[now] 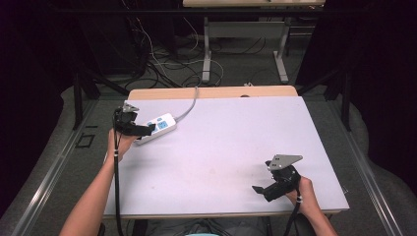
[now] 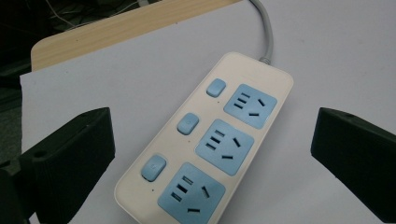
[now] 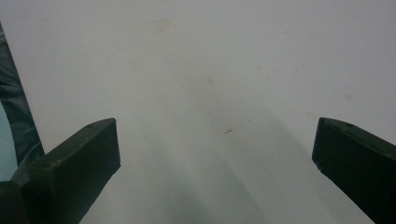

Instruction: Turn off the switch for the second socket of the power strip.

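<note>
over on the left side of the table, the left gripper hangs at the near end of a white power strip, held up in the person's left hand. from the high view its black jaws point toward the strip and overlap its near end, though whether they touch it can't be told from there. the left gripper view settles it: the jaws stand wide apart, one on each side of the frame, and the power strip lies between them with clear table showing on both sides, so nothing is gripped. the strip lies flat near the table's far left corner, slanted, with three blue sockets in a row and three small blue buttons alongside them. its grey cord runs from the far end up toward the wooden back edge of the table.

moving across, the middle of the pale tabletop is bare surface.

now the right: the right gripper sits near the front right corner, held low in the person's right hand, grey three-cornered plate on top, jaws pointing left across the table. the right gripper view shows its jaws spread wide too, with just the faintly stained tabletop between them. well apart from the strip.
</note>
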### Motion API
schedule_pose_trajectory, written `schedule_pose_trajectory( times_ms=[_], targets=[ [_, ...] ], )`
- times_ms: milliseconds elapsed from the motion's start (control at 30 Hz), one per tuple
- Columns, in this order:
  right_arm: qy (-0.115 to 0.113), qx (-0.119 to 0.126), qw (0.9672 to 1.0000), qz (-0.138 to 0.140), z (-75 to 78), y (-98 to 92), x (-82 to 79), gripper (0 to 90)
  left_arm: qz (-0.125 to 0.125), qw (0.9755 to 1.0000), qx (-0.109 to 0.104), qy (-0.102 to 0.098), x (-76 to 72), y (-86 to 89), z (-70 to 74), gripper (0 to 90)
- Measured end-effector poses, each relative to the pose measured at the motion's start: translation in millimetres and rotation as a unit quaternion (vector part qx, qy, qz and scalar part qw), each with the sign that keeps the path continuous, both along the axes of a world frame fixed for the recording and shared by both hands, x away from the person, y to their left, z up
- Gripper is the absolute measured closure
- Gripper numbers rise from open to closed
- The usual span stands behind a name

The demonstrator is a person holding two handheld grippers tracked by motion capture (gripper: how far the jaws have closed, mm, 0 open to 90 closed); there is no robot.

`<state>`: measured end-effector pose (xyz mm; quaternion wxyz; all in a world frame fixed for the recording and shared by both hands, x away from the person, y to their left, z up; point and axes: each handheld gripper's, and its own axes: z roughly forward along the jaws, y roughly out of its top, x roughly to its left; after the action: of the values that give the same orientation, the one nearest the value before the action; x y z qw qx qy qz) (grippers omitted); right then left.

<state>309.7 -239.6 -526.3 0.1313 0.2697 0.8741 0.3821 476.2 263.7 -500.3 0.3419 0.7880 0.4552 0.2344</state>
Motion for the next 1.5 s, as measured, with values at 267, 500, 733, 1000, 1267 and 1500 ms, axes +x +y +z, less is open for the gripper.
schedule_pose_trajectory(
  times_ms=[267, 500, 733, 1000, 1267, 1500],
  targets=[
    [-0.002, 0.002, 1.0, 0.003, -0.3, 0.3, 0.7, 0.5, -0.006, 0.9999, -0.004, -0.01, -14.5, -3.8, 0.6, 0.0],
    [-0.003, 0.003, 1.0, 0.001, -0.4, 0.6, 0.5, 0.5, -0.02, 0.9998, 0.003, 0.0, -24.9, -6.4, -0.1, 0.0],
    [-0.007, 0.006, 1.0, -0.004, -0.7, 0.8, 0.0, 0.5, -0.031, 0.9994, 0.012, -0.003, -38.8, -13.5, -1.9, 0.0],
    [-0.008, 0.007, 0.9999, -0.002, -0.9, 0.8, 0.1, 0.5, -0.05, 0.9985, 0.021, -0.005, -57.8, -25.2, -2.2, 0.0],
    [-0.007, 0.007, 1.0, -0.002, -0.7, 1.0, -0.2, 0.5, -0.069, 0.9973, 0.018, -0.016, -80.1, -31.8, 0.4, 0.0],
    [-0.005, 0.007, 1.0, -0.003, -0.7, 1.2, -0.6, 0.5, -0.086, 0.996, 0.017, -0.016, -96.6, -35.9, 0.8, 0.0]
  ],
)
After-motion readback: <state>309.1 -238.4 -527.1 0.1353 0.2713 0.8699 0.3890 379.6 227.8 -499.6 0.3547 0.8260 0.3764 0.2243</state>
